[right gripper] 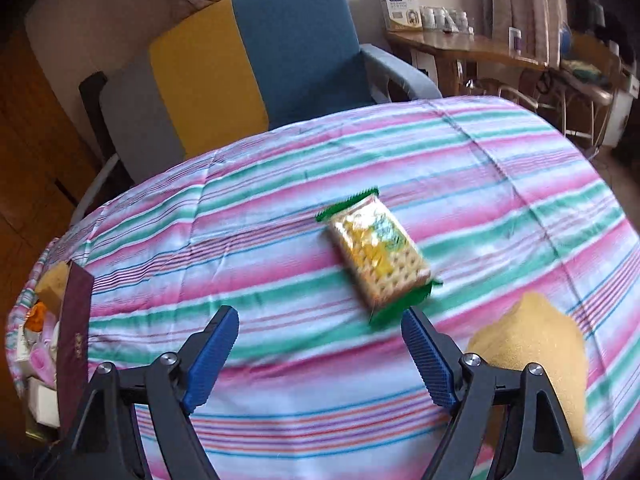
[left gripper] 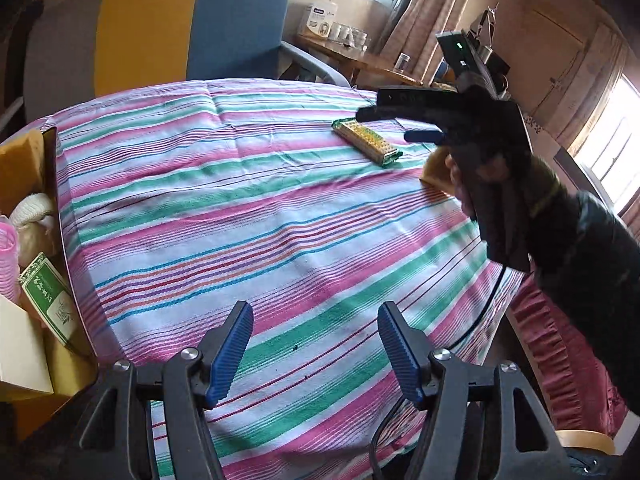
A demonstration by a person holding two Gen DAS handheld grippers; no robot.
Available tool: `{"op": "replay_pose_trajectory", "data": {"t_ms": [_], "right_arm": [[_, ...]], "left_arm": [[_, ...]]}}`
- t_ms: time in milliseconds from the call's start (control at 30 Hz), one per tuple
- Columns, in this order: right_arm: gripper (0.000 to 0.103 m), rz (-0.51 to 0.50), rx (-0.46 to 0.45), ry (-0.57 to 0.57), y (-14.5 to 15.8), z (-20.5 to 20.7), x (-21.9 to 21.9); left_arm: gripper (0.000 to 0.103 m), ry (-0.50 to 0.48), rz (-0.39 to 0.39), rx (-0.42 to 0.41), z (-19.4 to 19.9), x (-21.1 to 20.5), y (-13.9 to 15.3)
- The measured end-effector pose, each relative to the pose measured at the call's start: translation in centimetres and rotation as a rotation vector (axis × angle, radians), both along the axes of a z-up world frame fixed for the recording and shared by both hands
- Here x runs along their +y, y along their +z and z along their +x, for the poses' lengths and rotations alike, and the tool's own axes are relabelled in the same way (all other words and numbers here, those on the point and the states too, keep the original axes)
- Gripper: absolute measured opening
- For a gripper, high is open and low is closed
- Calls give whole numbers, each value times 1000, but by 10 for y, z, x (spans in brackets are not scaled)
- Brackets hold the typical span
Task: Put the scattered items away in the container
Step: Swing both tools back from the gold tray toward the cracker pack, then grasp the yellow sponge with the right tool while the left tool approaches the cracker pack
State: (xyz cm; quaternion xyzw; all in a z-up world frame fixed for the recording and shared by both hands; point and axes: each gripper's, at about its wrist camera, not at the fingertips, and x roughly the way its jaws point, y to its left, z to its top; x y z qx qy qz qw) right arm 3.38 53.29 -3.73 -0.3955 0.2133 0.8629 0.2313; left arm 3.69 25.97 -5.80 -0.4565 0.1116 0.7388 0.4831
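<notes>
A packet of crackers (right gripper: 379, 258), clear-fronted with green ends, lies flat on the striped cloth (right gripper: 280, 208) well in from the table's far edge, toward its right side. Just beyond its near end hangs the right gripper (right gripper: 320, 354), jaws spread wide with nothing between them; the packet's green end sits near the right-hand blue pad without touching it. A yellow sponge-like lump (right gripper: 536, 344) rests on the cloth near the table's right edge, close beside that gripper. In the left wrist view the same packet (left gripper: 367, 142) shows far off, with the right gripper (left gripper: 400, 124) above it, carried by a hand (left gripper: 460, 184) in a dark sleeve. The left gripper (left gripper: 316, 354) hovers over bare cloth near the table's near edge, jaws apart and empty. At the table's left edge stands the open cardboard box (left gripper: 60, 216), the container, already holding a green card packet (left gripper: 50, 296), a pink ribbed cup (left gripper: 8, 256) and a pale bundle. A blue and yellow armchair (right gripper: 256, 56) stands beyond the far edge.
</notes>
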Motion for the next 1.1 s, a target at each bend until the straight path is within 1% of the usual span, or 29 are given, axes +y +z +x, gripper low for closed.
{"op": "replay_pose_trajectory", "data": {"t_ms": [133, 200, 267, 333, 367, 400, 433, 467, 500, 533, 567, 667, 767, 900, 967, 1100], "right_arm": [[88, 64, -63, -23, 2, -37, 21], [88, 66, -104, -22, -7, -55, 32], [88, 96, -155, -29, -17, -70, 41], [88, 82, -195, -29, -29, -76, 48], [86, 78, -214, -17, -34, -78, 50], [80, 83, -230, 2, -38, -78, 48], [77, 94, -239, 24, -40, -79, 44], [67, 104, -242, 46, -41, -77, 39], [60, 106, -239, 69, -41, -75, 33], [58, 106, -234, 91, -41, -72, 27], [54, 103, -225, 114, -41, -69, 20], [50, 57, -194, 177, -40, -58, -4], [50, -8, -160, 223, -40, -46, -30], [53, -102, -106, 277, -39, -27, -69], [57, -142, -85, 319, -40, -18, -92], [59, -212, -50, 424, -41, -1, -131]], "left_arm": [[66, 22, -14, -31, -9, -3, -10], [66, 40, -23, -50, -14, -5, -16], [66, 51, -23, -86, -19, -7, -23], [66, 58, -20, -103, -21, -8, -26], [66, 57, -18, -99, -21, -8, -26], [66, 56, -18, -98, -21, -7, -27], [66, 58, -16, -100, -21, -7, -27], [66, 60, -14, -102, -21, -7, -27], [66, 62, -12, -103, -21, -8, -27], [66, 63, -12, -103, -21, -8, -26], [66, 67, -12, -104, -20, -10, -26], [66, 85, -11, -109, -19, -15, -26], [66, 109, -19, -104, -17, -22, -24], [66, 147, -28, -99, -16, -34, -22], [66, 162, -32, -96, -15, -40, -21], [66, 178, -40, -84, -12, -48, -19]]}}
